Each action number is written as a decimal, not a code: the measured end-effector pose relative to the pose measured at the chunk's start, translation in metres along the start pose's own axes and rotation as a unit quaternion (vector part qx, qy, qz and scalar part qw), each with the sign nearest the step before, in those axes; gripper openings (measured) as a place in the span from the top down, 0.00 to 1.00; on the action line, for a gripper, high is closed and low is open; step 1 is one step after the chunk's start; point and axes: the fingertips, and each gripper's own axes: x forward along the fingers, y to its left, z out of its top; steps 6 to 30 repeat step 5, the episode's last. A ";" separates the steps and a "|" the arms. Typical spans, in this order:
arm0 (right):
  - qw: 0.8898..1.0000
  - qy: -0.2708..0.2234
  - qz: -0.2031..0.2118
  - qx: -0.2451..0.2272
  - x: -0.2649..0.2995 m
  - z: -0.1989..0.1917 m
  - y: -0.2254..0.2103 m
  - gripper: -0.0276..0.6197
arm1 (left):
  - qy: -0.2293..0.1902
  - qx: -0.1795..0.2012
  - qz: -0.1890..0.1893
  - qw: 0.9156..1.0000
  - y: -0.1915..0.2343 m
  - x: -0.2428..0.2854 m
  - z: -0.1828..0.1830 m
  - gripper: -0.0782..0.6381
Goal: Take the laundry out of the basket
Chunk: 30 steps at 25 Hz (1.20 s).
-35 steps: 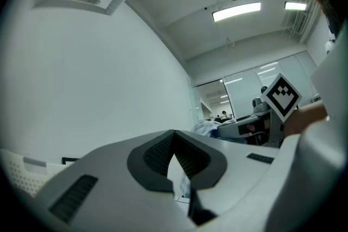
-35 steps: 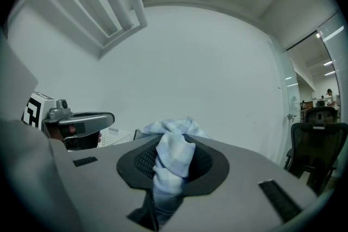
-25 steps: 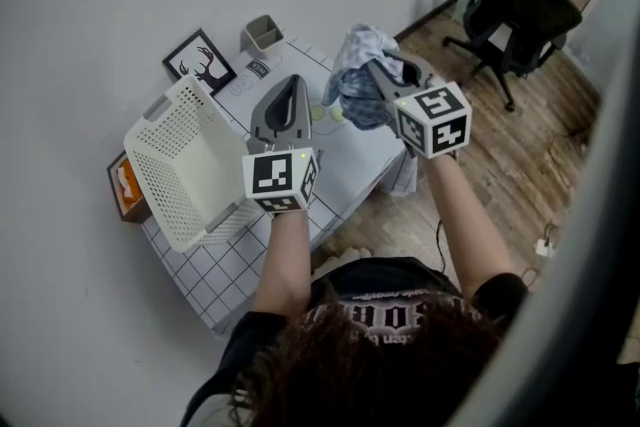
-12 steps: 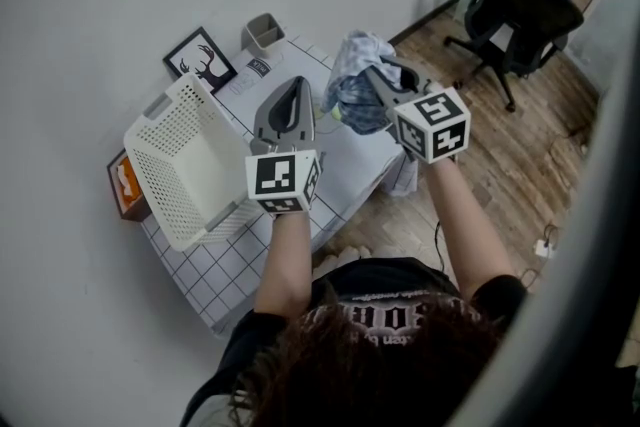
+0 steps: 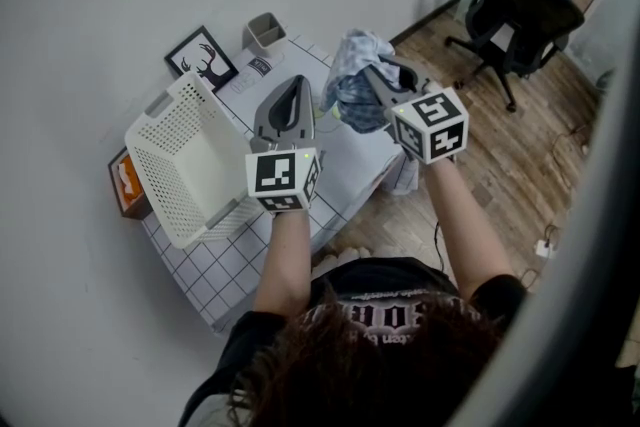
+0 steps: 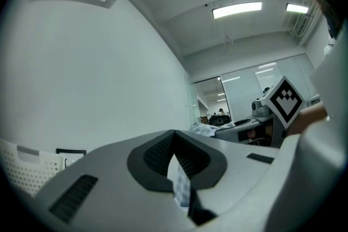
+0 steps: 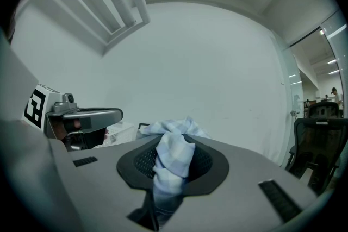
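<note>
Held the left gripper [image 5: 292, 85] closed and empty above the gridded table [image 5: 195, 280], just right of the white basket [image 5: 185, 155] tipped on its side. Pinched the checked cloth [image 5: 358, 50] in the right gripper [image 5: 372, 73], bunch drooping over the table's right end, clear of the basket. Showed wood floor [image 5: 500, 165] and an office chair [image 5: 520, 5] beyond.

Probably an office: a black swivel office chair [image 5: 520, 10] stands on wood-plank flooring [image 5: 525, 170], with glass partition walls [image 6: 242, 92] and long ceiling strip lights [image 6: 236, 9].
</note>
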 end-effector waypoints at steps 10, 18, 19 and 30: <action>1.000 0.000 0.005 0.000 -0.001 -0.001 0.003 0.82 | 0.002 0.002 0.000 1.000 -0.001 -0.001 0.000 0.89; 1.000 0.000 0.005 0.000 -0.001 -0.001 0.003 0.82 | 0.002 0.002 0.000 1.000 -0.001 -0.001 0.000 0.89; 1.000 0.000 0.005 0.000 -0.001 -0.001 0.003 0.82 | 0.002 0.002 0.000 1.000 -0.001 -0.001 0.000 0.89; 1.000 0.000 0.005 0.000 -0.001 -0.001 0.003 0.82 | 0.002 0.002 0.000 1.000 -0.001 -0.001 0.000 0.89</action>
